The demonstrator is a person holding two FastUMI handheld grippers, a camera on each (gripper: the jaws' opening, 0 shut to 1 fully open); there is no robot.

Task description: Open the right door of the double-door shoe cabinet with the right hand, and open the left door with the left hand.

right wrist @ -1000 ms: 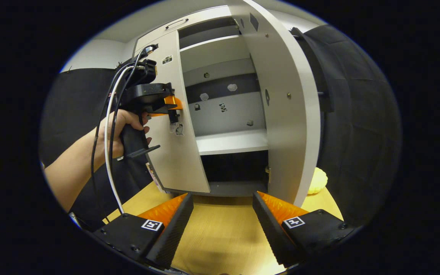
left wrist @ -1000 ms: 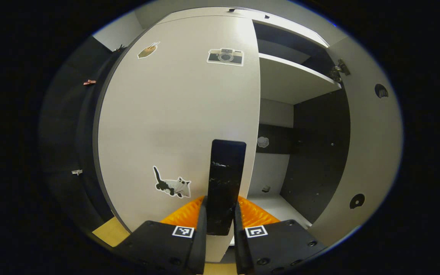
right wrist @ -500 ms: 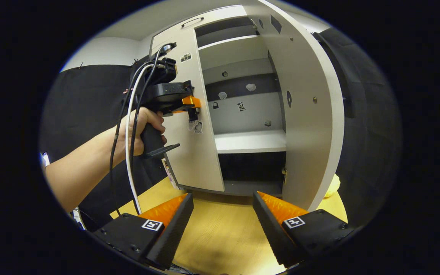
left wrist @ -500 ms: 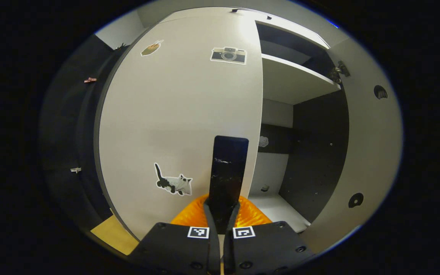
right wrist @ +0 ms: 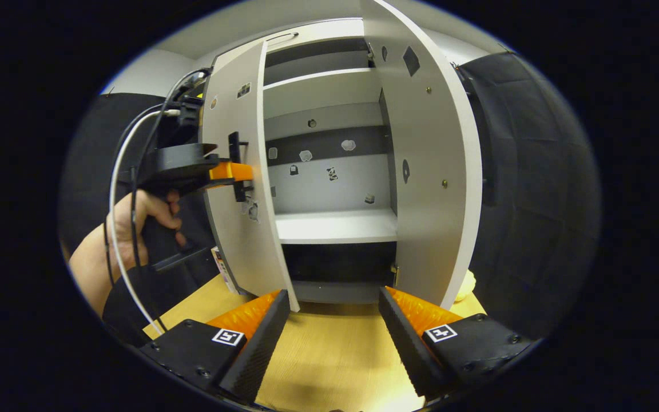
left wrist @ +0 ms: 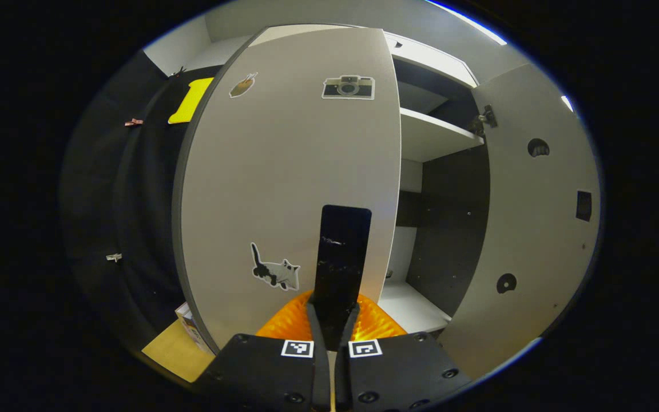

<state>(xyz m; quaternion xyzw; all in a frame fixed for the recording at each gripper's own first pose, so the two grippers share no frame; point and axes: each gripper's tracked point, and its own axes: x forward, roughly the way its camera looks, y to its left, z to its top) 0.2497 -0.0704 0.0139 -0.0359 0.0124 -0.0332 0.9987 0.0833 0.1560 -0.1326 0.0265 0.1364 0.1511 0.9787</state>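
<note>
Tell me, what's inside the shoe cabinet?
Inside the shoe cabinet are bare shelves and small stickers on the back wall. No shoes show. The left door hides the left half.

Left tongs (left wrist: 334, 329) at bottom centre, fingers pressed together on lower end of dark vertical handle (left wrist: 341, 260). Handle sits near free edge of left door (left wrist: 289, 171). Door front carries camera sticker (left wrist: 348, 87) up top, small brownish sticker (left wrist: 242, 86) at upper left, cat sticker (left wrist: 276, 270) just left of handle. Right door (left wrist: 535, 229) swung wide, hinge (left wrist: 483, 119) at its upper inner edge. Between doors: white shelf (left wrist: 432, 134), dark inner side wall, pale bottom shelf (left wrist: 412, 306). Wooden counter (left wrist: 172, 355) at lower left.
</note>
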